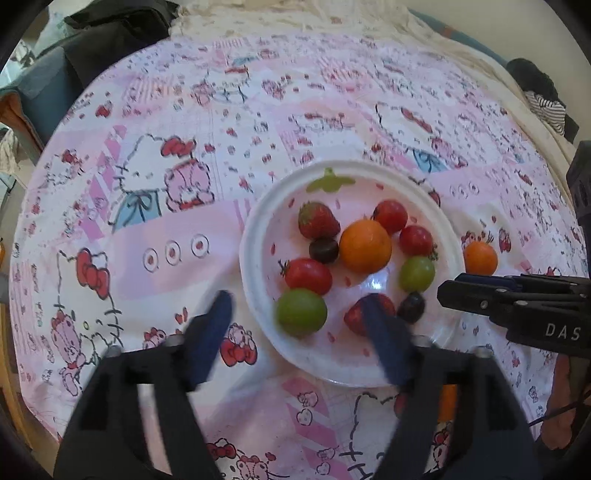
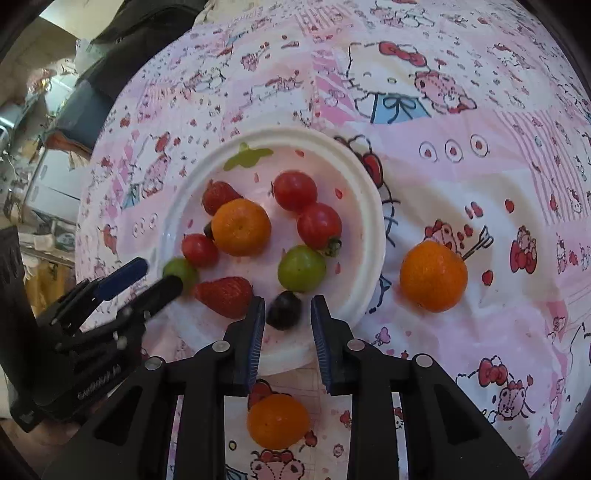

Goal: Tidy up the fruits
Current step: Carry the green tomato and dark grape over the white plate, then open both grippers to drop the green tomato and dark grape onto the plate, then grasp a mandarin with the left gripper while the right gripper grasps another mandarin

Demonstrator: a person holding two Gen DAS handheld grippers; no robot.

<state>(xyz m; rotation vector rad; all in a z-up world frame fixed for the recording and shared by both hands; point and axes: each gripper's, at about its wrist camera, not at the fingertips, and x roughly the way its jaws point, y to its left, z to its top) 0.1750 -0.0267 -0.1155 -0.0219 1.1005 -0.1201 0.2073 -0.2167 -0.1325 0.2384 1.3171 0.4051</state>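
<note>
A white plate [image 1: 255,229] [image 2: 365,206] holds an orange [image 1: 365,245] [image 2: 241,226], strawberries [image 1: 317,220] [image 2: 223,296], red tomatoes [image 1: 308,275] [image 2: 319,225], green fruits [image 1: 301,312] [image 2: 301,268] and dark grapes [image 1: 324,250] [image 2: 283,309]. My left gripper [image 1: 299,306] is open and empty over the plate's near left rim; it also shows in the right wrist view [image 2: 155,275]. My right gripper [image 2: 287,306] is open, its tips either side of a dark grape at the plate's near rim; it also shows in the left wrist view [image 1: 452,288]. Two oranges [image 2: 433,276] [image 2: 277,421] lie on the cloth off the plate.
A pink Hello Kitty tablecloth [image 1: 166,240] [image 2: 480,147] covers the round table. Dark bags [image 1: 110,33] and clutter lie beyond the far left edge. Striped cloth [image 1: 546,107] lies at the far right.
</note>
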